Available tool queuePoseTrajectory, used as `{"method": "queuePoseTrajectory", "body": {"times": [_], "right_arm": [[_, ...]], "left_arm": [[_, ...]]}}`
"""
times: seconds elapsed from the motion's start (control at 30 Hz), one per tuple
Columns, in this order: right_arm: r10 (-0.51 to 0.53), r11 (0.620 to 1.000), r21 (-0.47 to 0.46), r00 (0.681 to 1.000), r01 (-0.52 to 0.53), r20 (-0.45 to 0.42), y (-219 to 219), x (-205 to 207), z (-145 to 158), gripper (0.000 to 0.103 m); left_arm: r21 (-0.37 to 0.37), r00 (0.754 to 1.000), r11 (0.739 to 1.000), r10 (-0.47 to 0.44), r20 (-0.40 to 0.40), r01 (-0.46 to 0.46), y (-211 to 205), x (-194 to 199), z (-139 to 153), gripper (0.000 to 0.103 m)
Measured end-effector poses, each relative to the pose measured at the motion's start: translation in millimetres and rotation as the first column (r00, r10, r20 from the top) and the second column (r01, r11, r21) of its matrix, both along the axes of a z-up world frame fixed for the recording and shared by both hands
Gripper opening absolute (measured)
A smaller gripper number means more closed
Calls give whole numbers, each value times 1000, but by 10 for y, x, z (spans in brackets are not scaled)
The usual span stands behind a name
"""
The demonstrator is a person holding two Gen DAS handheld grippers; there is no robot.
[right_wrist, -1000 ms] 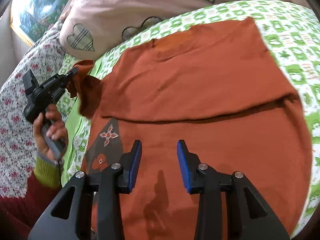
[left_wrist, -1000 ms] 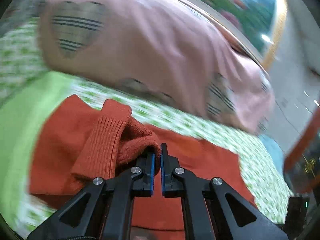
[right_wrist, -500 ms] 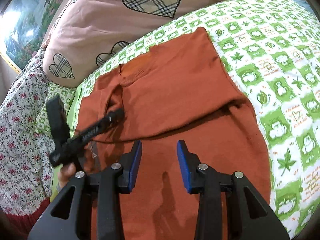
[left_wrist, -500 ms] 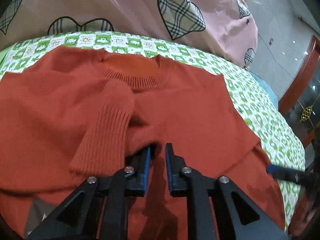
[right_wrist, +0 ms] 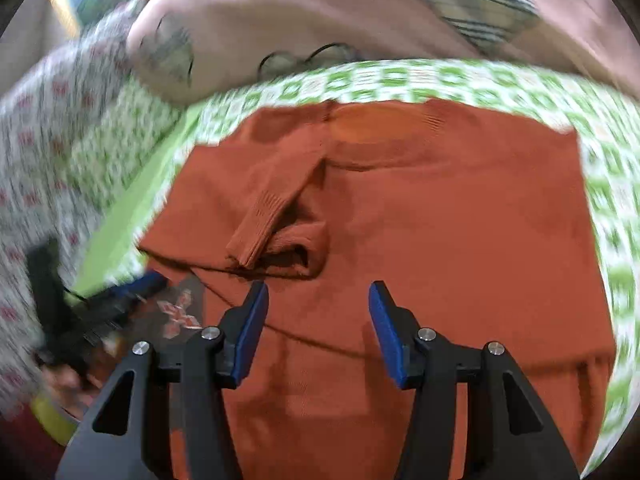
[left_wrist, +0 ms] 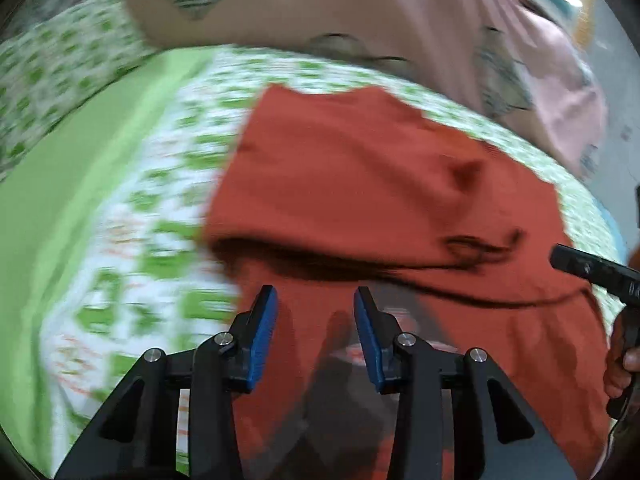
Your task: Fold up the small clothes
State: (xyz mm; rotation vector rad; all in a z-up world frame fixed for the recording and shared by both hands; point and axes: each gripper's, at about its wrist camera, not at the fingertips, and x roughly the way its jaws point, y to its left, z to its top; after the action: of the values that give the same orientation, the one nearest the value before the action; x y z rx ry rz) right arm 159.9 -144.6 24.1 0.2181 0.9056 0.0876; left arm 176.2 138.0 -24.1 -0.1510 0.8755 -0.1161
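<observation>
A small rust-orange knit sweater (right_wrist: 440,216) lies flat on the green-and-white patterned sheet, collar toward the pillow. Its left sleeve (right_wrist: 272,208) is folded in over the body, ribbed cuff near the middle. The sweater also shows in the left wrist view (left_wrist: 380,176), blurred. My left gripper (left_wrist: 316,324) is open and empty, just above the sweater's lower left edge. It also appears at the left of the right wrist view (right_wrist: 120,300). My right gripper (right_wrist: 318,320) is open and empty over the sweater's lower half; its tip shows in the left wrist view (left_wrist: 592,268).
A pink pillow with plaid hearts (right_wrist: 320,12) lies beyond the collar. A plain green strip of bedding (left_wrist: 60,208) and a floral cover (right_wrist: 36,128) run along the left. The patterned sheet (right_wrist: 608,208) borders the sweater on the right.
My left gripper has let go of the sleeve, opened, and pulled back to the sweater's left edge. The sleeve now rests folded on the body. Both views are blurred by motion.
</observation>
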Motion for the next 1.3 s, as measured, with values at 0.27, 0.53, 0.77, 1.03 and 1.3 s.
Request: {"method": "queuePoseTrajectory", "body": {"times": [0.27, 0.53, 0.77, 1.03, 1.3], "right_arm": [[99, 971, -221, 995, -97, -1, 323, 504, -205, 52], [-219, 961, 198, 967, 191, 129, -513, 152, 133, 10], [-400, 884, 236, 914, 403, -60, -1133, -362, -247, 17], [-443, 836, 332, 894, 438, -64, -1320, -438, -252, 33], [-462, 795, 391, 881, 464, -105, -1418, -437, -286, 34]], "left_arm": [[-4, 988, 989, 150, -24, -150, 393, 219, -95, 47], [25, 988, 987, 156, -8, -156, 235, 332, -69, 47], [0, 985, 985, 173, -16, -173, 213, 307, -71, 50], [-58, 982, 980, 188, -26, -189, 286, 280, -110, 50], [-78, 982, 979, 187, -20, -188, 322, 266, -125, 51]]}}
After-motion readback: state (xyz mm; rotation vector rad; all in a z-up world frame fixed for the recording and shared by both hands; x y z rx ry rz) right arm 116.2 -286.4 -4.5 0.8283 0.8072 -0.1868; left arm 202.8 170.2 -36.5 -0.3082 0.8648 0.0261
